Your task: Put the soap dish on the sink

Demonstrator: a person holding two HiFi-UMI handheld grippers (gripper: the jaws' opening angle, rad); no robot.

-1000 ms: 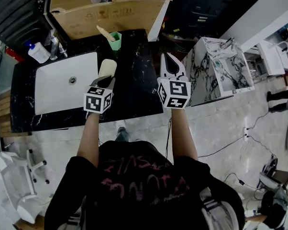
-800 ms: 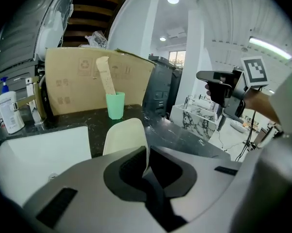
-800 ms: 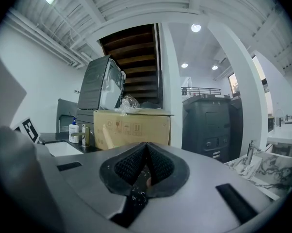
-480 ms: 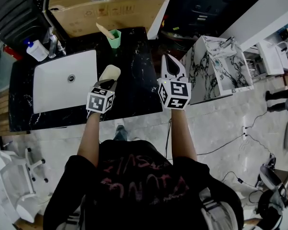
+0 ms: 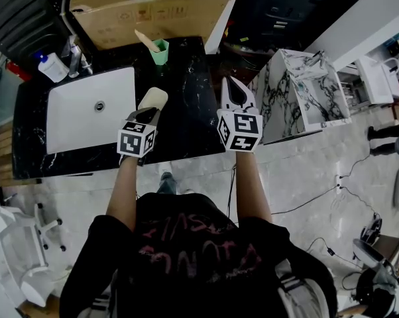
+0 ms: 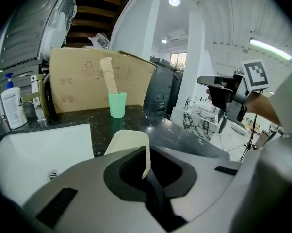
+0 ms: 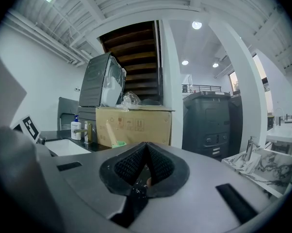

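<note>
Soap dish (image 5: 153, 99), cream, was clamped in left gripper (image 5: 145, 115) over black counter (image 5: 186, 124), just beside sink's (image 5: 73, 128) 3 o'clock edge. Green cup (image 5: 160, 52) stood at dish's 12 o'clock, cardboard box (image 5: 153, 18) beyond. Right gripper (image 5: 234, 91), jaws together and empty, hung at 3 o'clock. Only left gripper view showed pinched rim.

Both arms reach forward, left gripper (image 5: 147, 114) clamped on the soap dish (image 5: 154, 98), right gripper (image 5: 230, 83) closed, empty.

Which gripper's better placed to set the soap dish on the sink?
Left: the left gripper is shut on the soap dish beside the sink; the right gripper is shut, empty, farther away.
</note>
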